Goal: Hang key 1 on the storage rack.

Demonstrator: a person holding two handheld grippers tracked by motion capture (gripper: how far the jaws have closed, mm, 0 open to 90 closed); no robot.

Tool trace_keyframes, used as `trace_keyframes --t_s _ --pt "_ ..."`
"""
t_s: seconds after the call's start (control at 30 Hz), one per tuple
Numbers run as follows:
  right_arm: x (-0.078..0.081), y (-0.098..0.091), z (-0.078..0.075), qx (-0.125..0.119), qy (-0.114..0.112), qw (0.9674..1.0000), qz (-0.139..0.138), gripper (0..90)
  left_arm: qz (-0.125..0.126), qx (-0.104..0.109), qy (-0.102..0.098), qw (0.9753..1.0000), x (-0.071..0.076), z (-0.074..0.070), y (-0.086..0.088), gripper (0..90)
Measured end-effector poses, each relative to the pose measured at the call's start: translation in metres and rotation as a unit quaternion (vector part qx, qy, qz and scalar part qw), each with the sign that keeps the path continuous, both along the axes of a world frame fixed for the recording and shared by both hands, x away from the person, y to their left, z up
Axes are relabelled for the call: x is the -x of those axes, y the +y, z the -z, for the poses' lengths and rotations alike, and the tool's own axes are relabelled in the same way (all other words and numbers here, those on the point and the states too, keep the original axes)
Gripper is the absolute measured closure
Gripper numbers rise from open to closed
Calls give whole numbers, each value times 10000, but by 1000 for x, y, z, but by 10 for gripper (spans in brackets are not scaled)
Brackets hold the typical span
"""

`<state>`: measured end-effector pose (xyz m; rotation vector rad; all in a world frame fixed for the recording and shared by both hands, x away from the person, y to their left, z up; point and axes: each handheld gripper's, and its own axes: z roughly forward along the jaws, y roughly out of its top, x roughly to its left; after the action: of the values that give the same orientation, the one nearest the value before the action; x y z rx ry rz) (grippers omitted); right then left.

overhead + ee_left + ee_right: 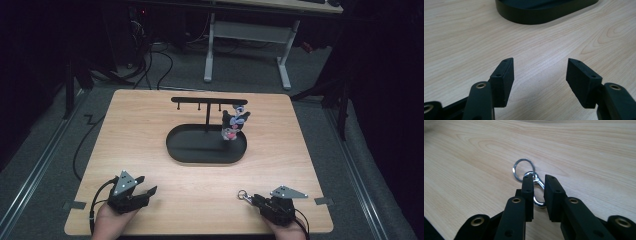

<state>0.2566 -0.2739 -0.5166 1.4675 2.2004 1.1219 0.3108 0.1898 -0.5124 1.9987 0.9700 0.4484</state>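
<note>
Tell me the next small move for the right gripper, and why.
Probably close the right gripper on the metal clasp. The clasp and its key ring lie on the table between jaws that stand slightly apart, so nothing is gripped yet.

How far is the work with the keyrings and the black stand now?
Already done, it seems: one black-and-white plush keyring hangs at the black T-shaped metal rack over its oval tray. In hand: the right hand-held gripper has a silver clasp with split ring between its jaws, which stand slightly apart. Left: probably hanging it. The left hand-held gripper is open and holds nothing.
</note>
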Motion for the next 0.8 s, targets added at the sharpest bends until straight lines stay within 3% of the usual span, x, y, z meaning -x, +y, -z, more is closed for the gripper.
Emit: trace_keyframes --t_s 0.1,0.17,0.23,0.33,0.5,0.8 --pt "-2 -4 1 32 -32 10000 46 762 21 -215 -128 9997 5 -2 3 389" --pt "-3 -7 2 69 -31 10000 39 745 -92 -61 -164 9998 9 3 7 386" --pt "-4 -8 3 83 1 9999 84 736 -154 51 -58 9999 9 5 9 391" --pt "-6 -9 3 110 -4 9999 116 718 -103 -175 -279 9994 12 4 10 367" --pt "-4 -9 1 248 17 9996 103 680 -61 -259 -196 9995 13 9 13 363" --pt "-17 -8 -16 714 369 9968 -33 645 173 -336 -193 9991 8 11 10 358"
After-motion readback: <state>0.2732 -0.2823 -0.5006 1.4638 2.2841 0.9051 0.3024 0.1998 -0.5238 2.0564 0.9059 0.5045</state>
